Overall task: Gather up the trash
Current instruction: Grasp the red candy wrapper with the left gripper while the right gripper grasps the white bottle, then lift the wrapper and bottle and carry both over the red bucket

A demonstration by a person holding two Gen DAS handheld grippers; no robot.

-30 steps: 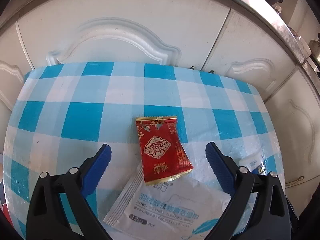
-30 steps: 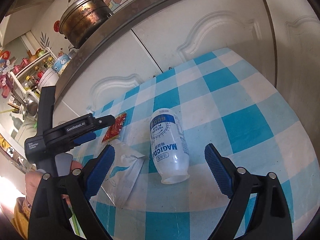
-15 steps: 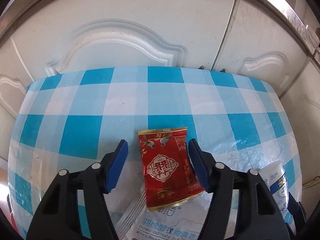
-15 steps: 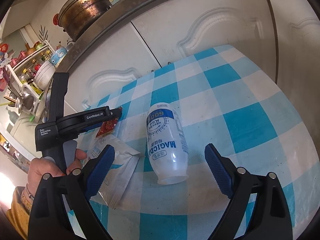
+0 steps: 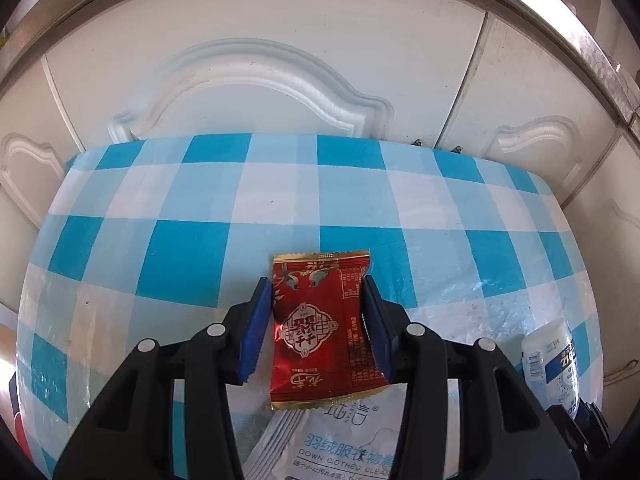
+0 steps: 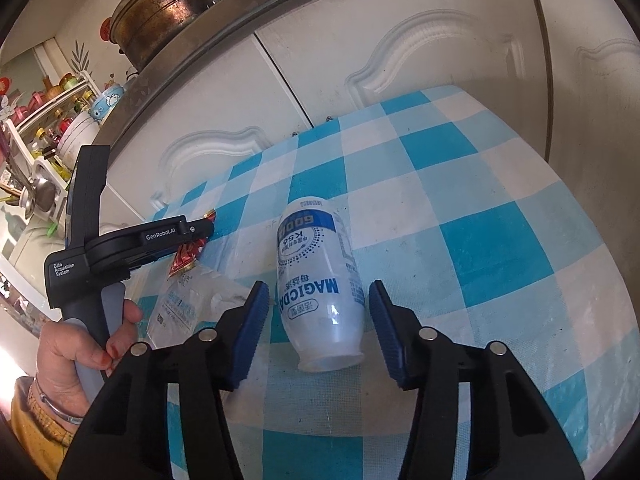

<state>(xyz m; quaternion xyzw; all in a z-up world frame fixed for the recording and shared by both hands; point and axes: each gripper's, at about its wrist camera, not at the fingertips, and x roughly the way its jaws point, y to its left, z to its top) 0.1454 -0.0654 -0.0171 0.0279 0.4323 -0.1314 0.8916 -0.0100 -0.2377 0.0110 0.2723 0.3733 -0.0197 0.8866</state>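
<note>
A red snack packet (image 5: 316, 332) lies flat on the blue-and-white checked tablecloth (image 5: 180, 256). My left gripper (image 5: 315, 284) is closing, and its blue pads touch both long edges of the packet. Seen from the right wrist, that gripper (image 6: 200, 229) sits over the red packet (image 6: 185, 259). A white bottle (image 6: 316, 240) with a blue label lies on its side, mouth toward me. My right gripper (image 6: 319, 286) straddles the bottle's lower half and is closing; a strip of cloth still shows beside the left pad. The bottle (image 5: 548, 356) also appears at the right edge of the left wrist view.
A white wipes pouch (image 5: 344, 440) lies under the red packet's near end, left of the bottle. White cabinet doors (image 5: 260, 92) rise right behind the small table. A person's hand (image 6: 68, 344) grips the left tool. A metal pot (image 6: 160, 20) stands on the counter above.
The left gripper came down onto the red packet and its jaws narrowed from wide apart to touching it. The right gripper's jaws narrowed around the bottle without shifting place.
</note>
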